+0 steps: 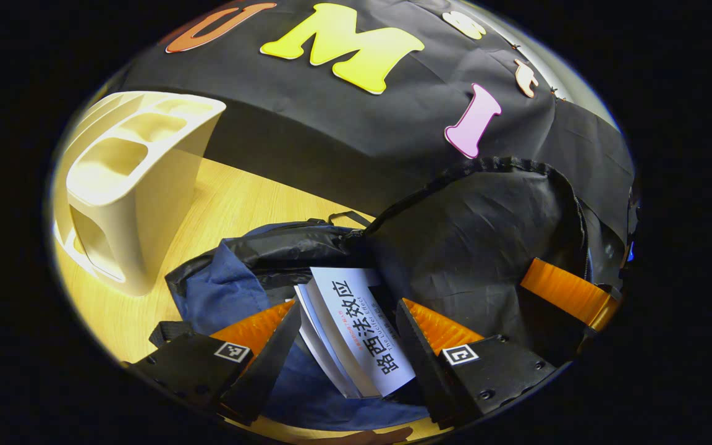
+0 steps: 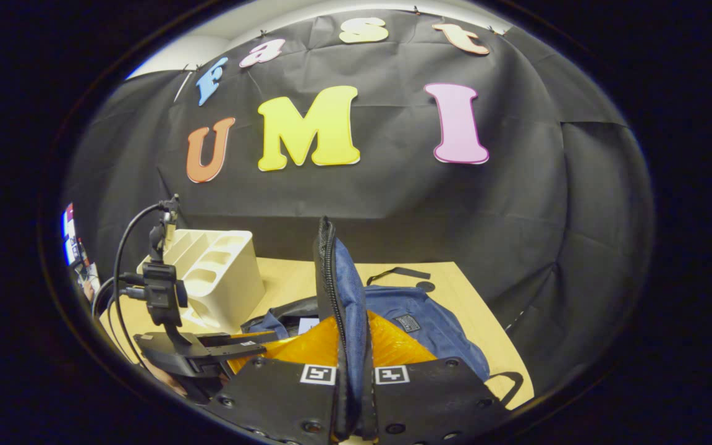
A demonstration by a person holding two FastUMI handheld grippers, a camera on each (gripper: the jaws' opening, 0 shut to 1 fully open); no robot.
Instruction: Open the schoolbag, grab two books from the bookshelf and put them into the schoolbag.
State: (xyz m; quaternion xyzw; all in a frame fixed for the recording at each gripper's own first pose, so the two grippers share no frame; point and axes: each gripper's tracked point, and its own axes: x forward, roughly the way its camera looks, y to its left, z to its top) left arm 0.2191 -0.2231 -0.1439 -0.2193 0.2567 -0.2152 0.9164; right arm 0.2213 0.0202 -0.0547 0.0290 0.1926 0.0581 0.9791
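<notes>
The schoolbag [image 1: 232, 278] lies on the wooden surface [image 1: 238, 198], its mouth open. A book [image 1: 356, 327] stands on edge inside the opening, between the fingers of the left gripper [image 1: 347, 337]. The fingers are set wide; whether they touch the book cannot be told. The cream bookshelf [image 1: 139, 179] stands on the surface to the left of the bag, its compartments open at the top. The bag's raised flap [image 1: 479, 241], with its black lining, blocks the view behind the book.

The right gripper view shows the flap [image 2: 340, 290] edge-on, with its zipper running down the rim. The right gripper [image 2: 355, 371] has its fingers closed narrow on this flap, holding it upright. The same view shows the left gripper [image 2: 232, 343] farther off with a cabled camera mount above it, the bookshelf [image 2: 220, 278] behind it, and a loose strap [image 2: 396, 273] on the surface [image 2: 455, 290].
</notes>
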